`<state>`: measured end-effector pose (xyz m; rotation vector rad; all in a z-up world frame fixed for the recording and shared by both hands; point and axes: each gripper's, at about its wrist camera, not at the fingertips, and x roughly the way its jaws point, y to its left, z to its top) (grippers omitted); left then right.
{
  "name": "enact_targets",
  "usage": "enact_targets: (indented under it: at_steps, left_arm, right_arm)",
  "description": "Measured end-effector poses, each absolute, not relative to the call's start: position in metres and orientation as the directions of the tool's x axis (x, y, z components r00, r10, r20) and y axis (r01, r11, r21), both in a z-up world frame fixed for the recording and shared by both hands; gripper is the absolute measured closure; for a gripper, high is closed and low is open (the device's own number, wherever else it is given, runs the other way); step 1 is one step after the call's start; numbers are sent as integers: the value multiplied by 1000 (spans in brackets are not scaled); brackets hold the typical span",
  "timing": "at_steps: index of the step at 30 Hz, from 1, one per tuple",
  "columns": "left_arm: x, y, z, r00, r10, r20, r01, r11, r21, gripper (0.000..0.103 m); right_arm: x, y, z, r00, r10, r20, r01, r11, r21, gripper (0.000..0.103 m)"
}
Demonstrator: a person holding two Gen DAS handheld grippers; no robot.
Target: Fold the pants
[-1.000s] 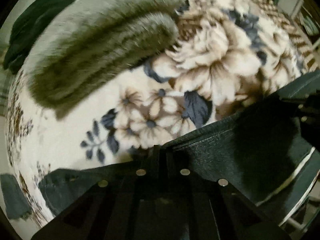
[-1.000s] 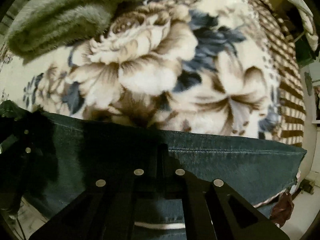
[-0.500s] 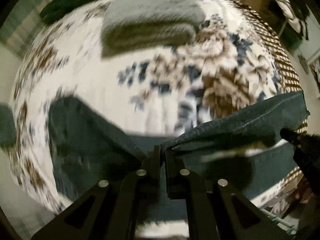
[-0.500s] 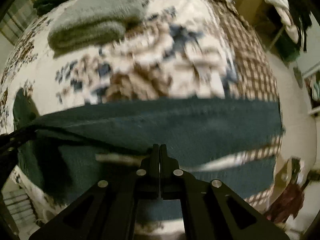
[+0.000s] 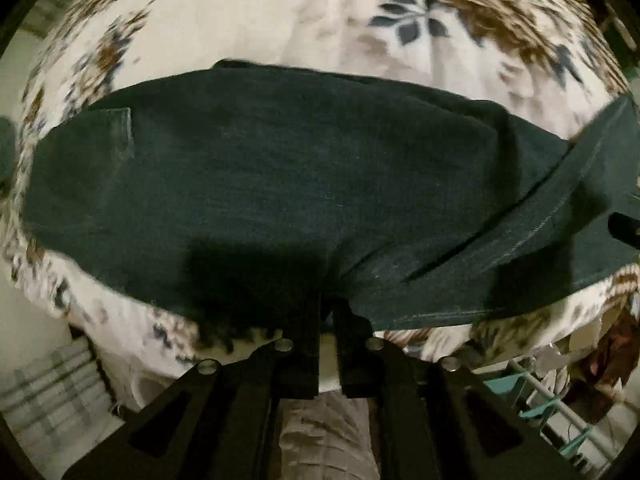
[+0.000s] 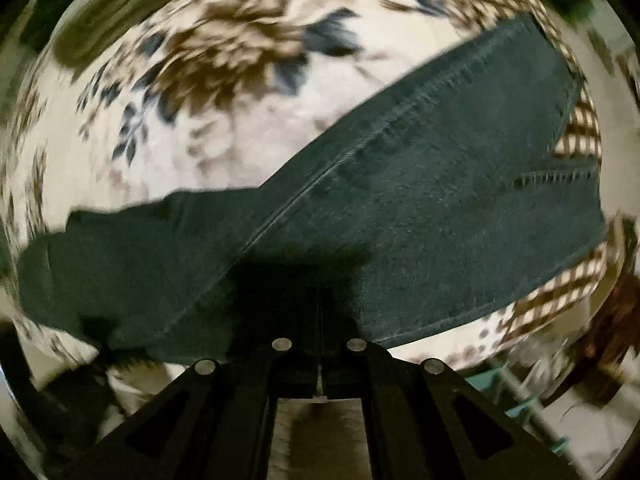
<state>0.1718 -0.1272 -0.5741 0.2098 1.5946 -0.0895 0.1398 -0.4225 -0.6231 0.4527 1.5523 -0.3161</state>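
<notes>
Dark teal denim pants [image 5: 280, 168] lie across a floral blanket [image 5: 224, 20] on a bed. In the left wrist view my left gripper [image 5: 328, 304] pinches the near edge of the pants, with a narrow gap between its fingers. A pocket corner shows at the left. In the right wrist view the pants [image 6: 420, 200] run diagonally, a leg reaching to the upper right, and my right gripper [image 6: 320, 300] is shut on their near edge. The right gripper's tip [image 5: 624, 228] shows at the right edge of the left wrist view.
The blanket [image 6: 224, 92] has brown and blue flowers and a checked border [image 6: 576, 132] at the right. A folded grey-green cloth [image 6: 116, 4] lies at the far left. Below the bed edge are a plaid fabric [image 5: 52, 400] and a teal rack [image 5: 552, 404].
Both grippers have pulled back toward the near edge of the bed with the pants held. The pants now lie flatter and fill more of both views. The grey cloth has dropped out of the left view.
</notes>
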Motion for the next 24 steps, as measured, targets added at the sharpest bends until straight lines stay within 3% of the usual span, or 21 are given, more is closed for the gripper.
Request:
enact_targets:
  at_steps: [1, 2, 3, 5, 7, 9, 11, 18, 19, 20, 21, 24]
  left_arm:
    - [171, -126, -570, -27, 74, -997, 167, 983, 69, 95]
    - [170, -124, -563, -25, 61, -998, 140, 989, 57, 95]
    - [169, -122, -554, -16, 45, -999, 116, 992, 43, 85]
    - [167, -118, -536, 5, 39, -999, 73, 997, 39, 70]
    - [169, -115, -518, 56, 64, -996, 48, 997, 67, 63]
    - [182, -115, -506, 95, 79, -992, 18, 997, 81, 46]
    - [200, -122, -501, 145, 103, -984, 2, 995, 104, 39]
    - [251, -170, -527, 237, 173, -956, 53, 980, 191, 39]
    - [253, -175, -528, 243, 173, -955, 65, 979, 194, 39]
    - [255, -181, -529, 248, 169, -954, 77, 978, 193, 39]
    - [255, -187, -527, 257, 153, -954, 86, 980, 180, 39]
    - [250, -203, -517, 270, 108, -957, 109, 984, 141, 39]
  right_arm:
    - [139, -430, -623, 6, 103, -995, 499, 862, 92, 94]
    - [140, -437, -621, 15, 117, -993, 525, 844, 108, 73]
    - [140, -442, -619, 27, 130, -991, 548, 828, 123, 41]
    - [139, -458, -613, 69, 154, -986, 599, 783, 164, 19]
    - [147, -472, -608, 88, 145, -986, 638, 752, 167, 19]
    - [162, -486, -604, 99, 119, -988, 671, 725, 155, 19]
    - [184, -500, -603, 100, 94, -991, 699, 701, 137, 19]
    - [225, -554, -641, -10, -27, -1000, 781, 625, -24, 22]
    - [224, -558, -644, -24, -46, -999, 777, 628, -48, 30]
    - [219, -562, -642, -34, -84, -996, 775, 627, -79, 61]
    - [209, -565, -639, -17, -100, -995, 784, 616, -75, 83]
    - [151, -577, -622, 52, -96, -994, 847, 531, -7, 90]
